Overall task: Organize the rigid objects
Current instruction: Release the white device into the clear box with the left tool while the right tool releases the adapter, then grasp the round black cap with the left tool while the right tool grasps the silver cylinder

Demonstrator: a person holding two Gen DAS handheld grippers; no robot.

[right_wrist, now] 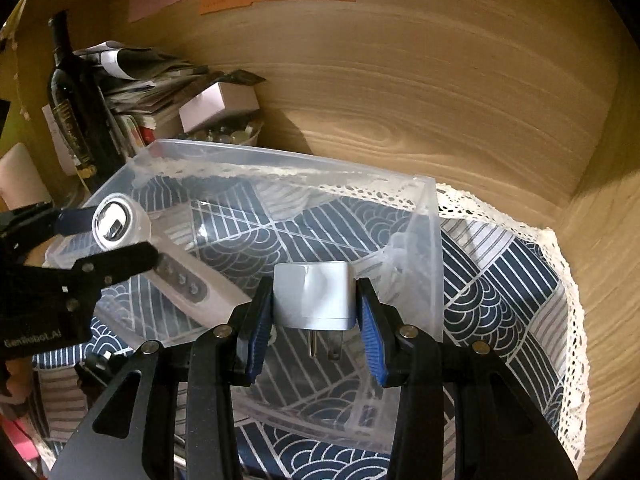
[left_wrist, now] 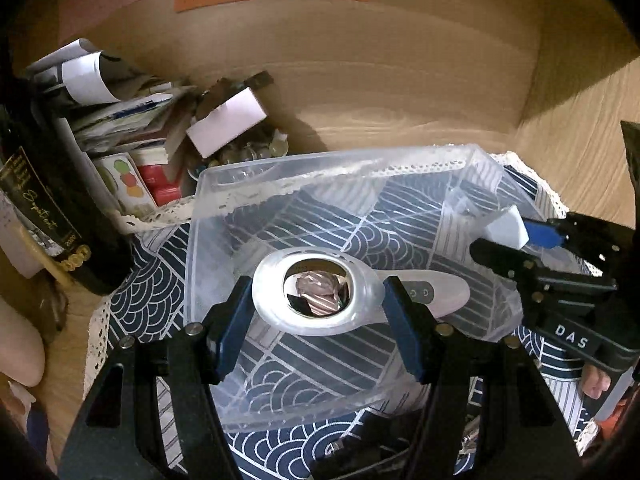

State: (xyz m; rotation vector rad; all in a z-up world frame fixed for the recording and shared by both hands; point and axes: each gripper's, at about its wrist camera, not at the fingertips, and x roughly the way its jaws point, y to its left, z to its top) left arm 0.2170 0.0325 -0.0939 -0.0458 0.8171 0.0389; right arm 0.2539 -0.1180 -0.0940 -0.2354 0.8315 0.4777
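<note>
Blue-padded fingers of the left gripper (left_wrist: 320,316) clamp a white handheld device with a round mirrored head (left_wrist: 320,290), held above the clear plastic storage bin (left_wrist: 224,184). Beside it, the right gripper (right_wrist: 316,320) squeezes a white plug adapter with metal prongs (right_wrist: 314,296) over the same bin, which sits on a navy wave-patterned cloth (right_wrist: 500,280). Farther back stand a dark wine bottle (right_wrist: 74,100) and stacked papers (left_wrist: 120,108).

Clear plastic bin (left_wrist: 224,216), glossy charger (right_wrist: 316,296), seemingly cloth mat (right_wrist: 500,280)
</note>
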